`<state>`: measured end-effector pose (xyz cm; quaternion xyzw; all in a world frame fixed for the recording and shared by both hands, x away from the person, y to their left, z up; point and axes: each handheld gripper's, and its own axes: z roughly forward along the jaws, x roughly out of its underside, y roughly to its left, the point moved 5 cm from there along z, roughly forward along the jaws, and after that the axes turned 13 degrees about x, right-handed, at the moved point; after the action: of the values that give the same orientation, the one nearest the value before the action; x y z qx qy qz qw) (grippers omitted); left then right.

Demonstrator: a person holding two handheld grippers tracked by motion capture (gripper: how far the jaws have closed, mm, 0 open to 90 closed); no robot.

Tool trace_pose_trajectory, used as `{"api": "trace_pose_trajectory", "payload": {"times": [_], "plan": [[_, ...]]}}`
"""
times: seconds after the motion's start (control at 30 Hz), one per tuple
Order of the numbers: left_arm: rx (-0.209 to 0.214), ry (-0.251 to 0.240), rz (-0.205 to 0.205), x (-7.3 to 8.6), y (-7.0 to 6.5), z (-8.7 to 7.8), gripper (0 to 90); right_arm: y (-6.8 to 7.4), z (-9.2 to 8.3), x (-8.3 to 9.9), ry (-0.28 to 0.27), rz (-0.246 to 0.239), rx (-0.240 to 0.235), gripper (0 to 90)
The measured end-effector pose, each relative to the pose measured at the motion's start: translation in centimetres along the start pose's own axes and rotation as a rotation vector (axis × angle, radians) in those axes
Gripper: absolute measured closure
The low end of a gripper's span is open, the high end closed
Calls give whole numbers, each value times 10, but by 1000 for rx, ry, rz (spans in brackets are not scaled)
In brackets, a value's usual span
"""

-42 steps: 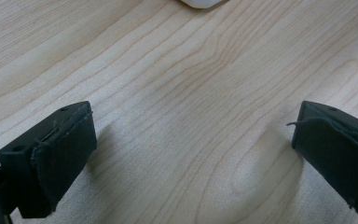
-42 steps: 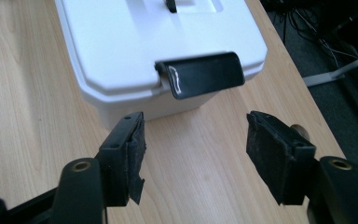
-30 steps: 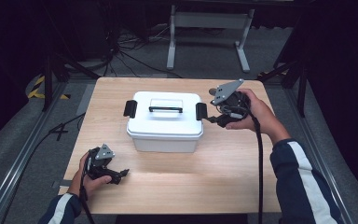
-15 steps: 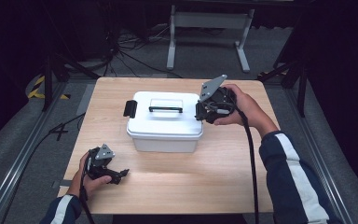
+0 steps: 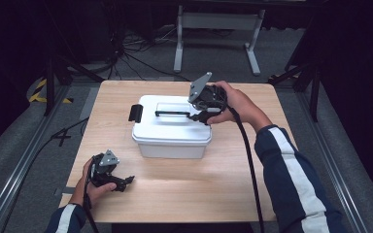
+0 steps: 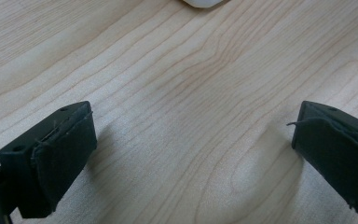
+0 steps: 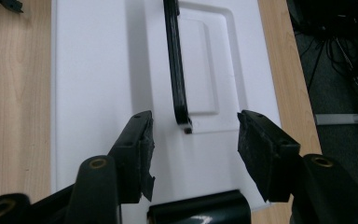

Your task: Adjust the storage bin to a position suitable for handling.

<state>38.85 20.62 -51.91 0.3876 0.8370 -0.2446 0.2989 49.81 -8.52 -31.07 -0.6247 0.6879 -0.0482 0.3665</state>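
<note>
Wooden table (image 5: 252, 174): right tool (image 5: 197, 116) over box lid (image 5: 172, 124), jaws narrowing, nothing gripped.

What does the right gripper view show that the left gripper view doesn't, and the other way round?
Right gripper view: the white box's lid with its black handle lying flat, the near end of the handle between the right gripper's open jaws, which have just been closing, with nothing pressed. Dark floor with cables lies past the table edge.

Left gripper view: the left gripper with jaws wide open above bare wood, just a white corner at the top.

Both: black padded jaws and the wooden table.
</note>
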Motion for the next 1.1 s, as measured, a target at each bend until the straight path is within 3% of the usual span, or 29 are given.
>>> {"api": "trace_pose_trajectory", "payload": {"times": [0.33, 0.9, 1.1], "plan": [[-2, 5, 2, 0, 0, -1, 2, 2, 15, -17, 41, -37, -21, 512], [0, 6, -4, 0, -1, -1, 2, 12, 40, -37, 132, -137, -36, 771], [-2, 4, 3, 0, 0, -1, 2, 16, 45, -41, 118, -153, -38, 833]]}}
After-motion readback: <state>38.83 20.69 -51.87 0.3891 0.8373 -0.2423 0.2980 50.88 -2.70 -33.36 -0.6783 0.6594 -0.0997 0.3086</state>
